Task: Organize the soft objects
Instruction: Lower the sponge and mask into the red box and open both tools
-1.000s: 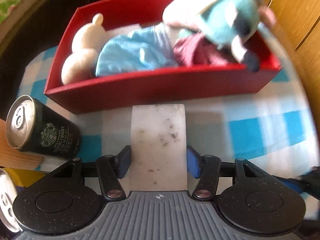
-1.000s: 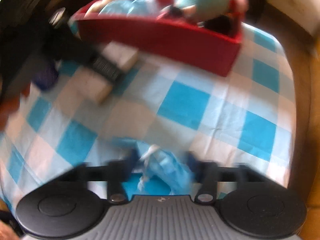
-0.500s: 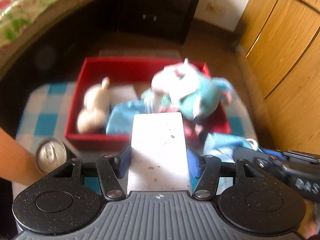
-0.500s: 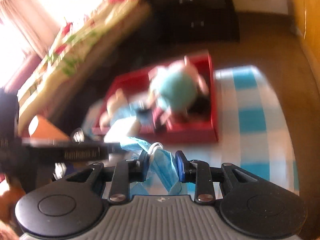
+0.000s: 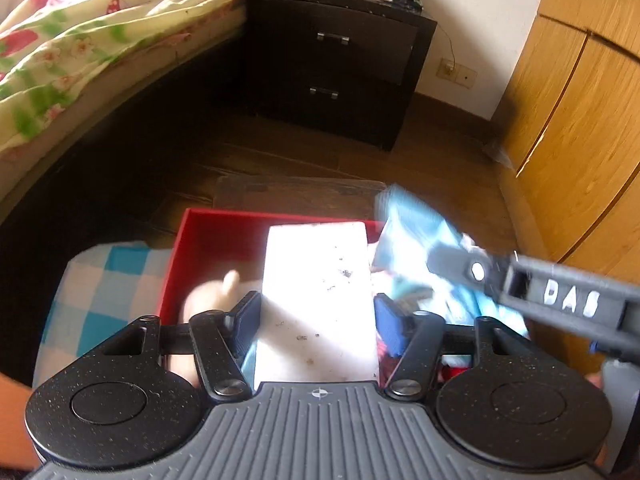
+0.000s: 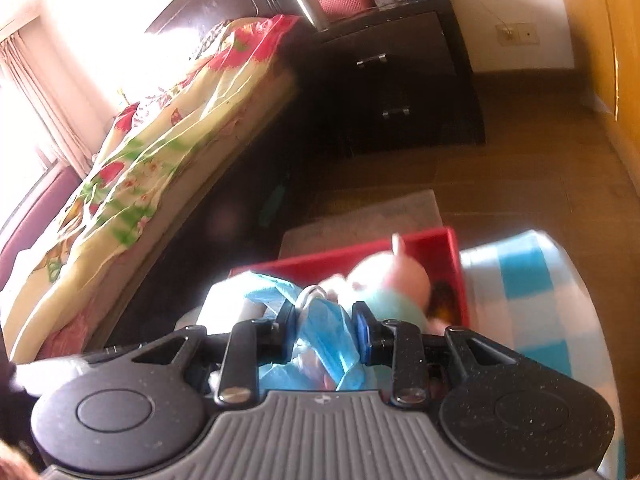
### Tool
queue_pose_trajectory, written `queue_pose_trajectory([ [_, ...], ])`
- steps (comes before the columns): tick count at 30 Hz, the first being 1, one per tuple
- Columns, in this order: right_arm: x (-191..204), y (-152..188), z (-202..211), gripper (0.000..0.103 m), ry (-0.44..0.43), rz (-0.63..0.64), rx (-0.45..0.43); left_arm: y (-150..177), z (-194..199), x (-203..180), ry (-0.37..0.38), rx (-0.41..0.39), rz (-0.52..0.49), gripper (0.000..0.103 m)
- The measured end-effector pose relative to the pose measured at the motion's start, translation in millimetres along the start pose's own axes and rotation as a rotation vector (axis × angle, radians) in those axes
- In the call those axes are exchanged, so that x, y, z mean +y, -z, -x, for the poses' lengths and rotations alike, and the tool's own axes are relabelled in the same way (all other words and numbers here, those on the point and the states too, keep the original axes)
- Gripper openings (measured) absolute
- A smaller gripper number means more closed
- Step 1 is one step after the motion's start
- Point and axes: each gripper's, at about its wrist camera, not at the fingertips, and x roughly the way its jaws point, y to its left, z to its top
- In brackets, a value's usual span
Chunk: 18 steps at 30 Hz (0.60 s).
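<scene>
Left wrist view: left tool (image 5: pixel 316 312) clamps a white block (image 5: pixel 318 300) above the red box (image 5: pixel 208 232); right tool (image 6: pixel 325 322) pinches blue cloth (image 6: pixel 326 344), apparently over the box's near edge.

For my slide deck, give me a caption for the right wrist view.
Right hand-held gripper clamps a crumpled blue cloth above the red box of plush toys.

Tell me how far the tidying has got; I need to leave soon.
Done: the red box already holds a pink-and-teal plush and a cream toy. In hand: the left gripper grips a white block, the right gripper a blue cloth. Left: dropping both in.
</scene>
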Motion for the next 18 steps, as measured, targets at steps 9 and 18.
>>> queue_pose_trajectory([
  [9, -8.2, -3.6, -14.7, 0.046, 0.000, -0.046, -0.017, 1.7, -5.1, 17.3, -0.053, -0.002, 0.038, 0.077],
  [18, -12.4, 19.1, 30.8, 0.046, 0.046, -0.056, -0.044, 21.0, 23.3, 20.7, -0.065, 0.011, 0.066, 0.079],
])
